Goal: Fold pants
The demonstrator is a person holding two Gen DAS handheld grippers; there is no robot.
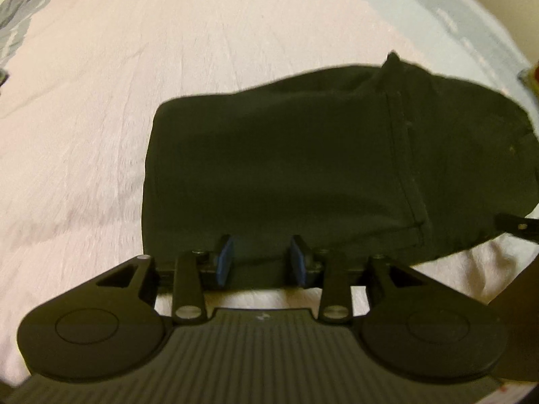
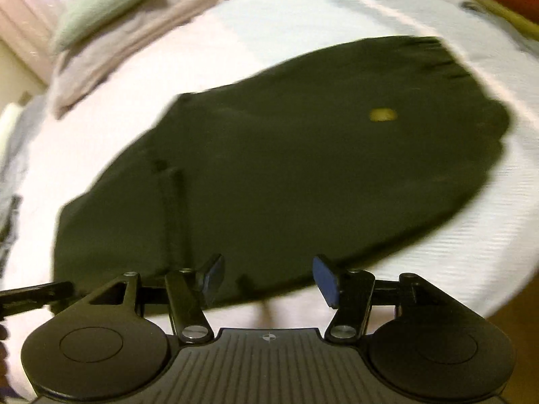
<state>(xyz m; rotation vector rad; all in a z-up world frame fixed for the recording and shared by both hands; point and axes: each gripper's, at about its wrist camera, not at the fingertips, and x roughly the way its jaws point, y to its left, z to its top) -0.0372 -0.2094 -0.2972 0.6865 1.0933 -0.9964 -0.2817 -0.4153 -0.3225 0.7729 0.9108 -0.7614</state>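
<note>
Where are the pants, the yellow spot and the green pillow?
pants (image 1: 286, 168): left wrist view, middle of the folded cloth.
yellow spot (image 2: 382, 114): right wrist view, its centre.
green pillow (image 2: 101, 3): right wrist view, its top face.

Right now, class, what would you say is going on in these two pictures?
A person is folding dark pants on a bed, using two hand-held grippers. The pants lie folded into a compact bundle on the pale cover. The left gripper and the right gripper both sit over the near edge of the pants with their jaws apart and no cloth pinched between them. Other clothes are piled at the far side of the bed.
</note>
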